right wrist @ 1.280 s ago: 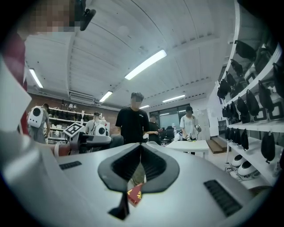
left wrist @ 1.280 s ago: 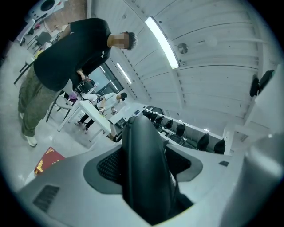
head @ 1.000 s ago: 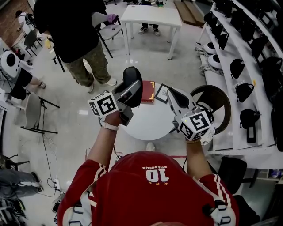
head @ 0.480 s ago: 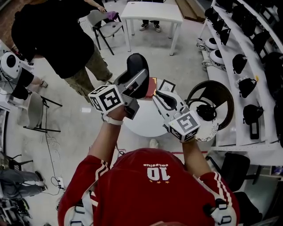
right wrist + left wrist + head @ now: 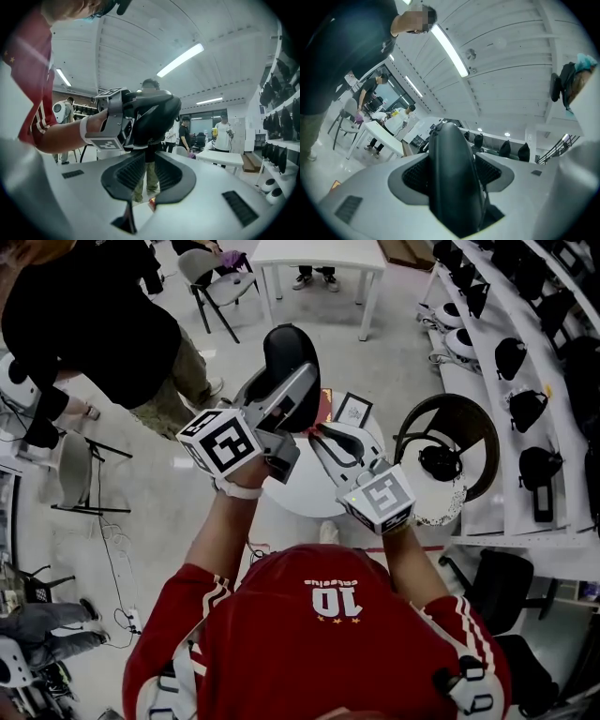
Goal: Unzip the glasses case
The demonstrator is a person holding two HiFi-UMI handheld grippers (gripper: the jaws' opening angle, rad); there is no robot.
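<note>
left gripper [image 5: 289,395]: clamped on the black glasses case [image 5: 286,357], which is held in the air above the round white desk [image 5: 314,495]. right gripper [image 5: 149,174]: jaws slightly apart, empty, aimed at the case close by. judged progress: case lifted and steadied; zip pull not yet caught, so all unzipping remains.

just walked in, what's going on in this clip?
A person works two handheld grippers above a small round table. The left gripper is clamped on a black glasses case, held up off the table. The right gripper is open, with nothing between its jaws, and points toward the case from close by. The zipper can't be made out, and nothing shows the unzipping has started.
</note>
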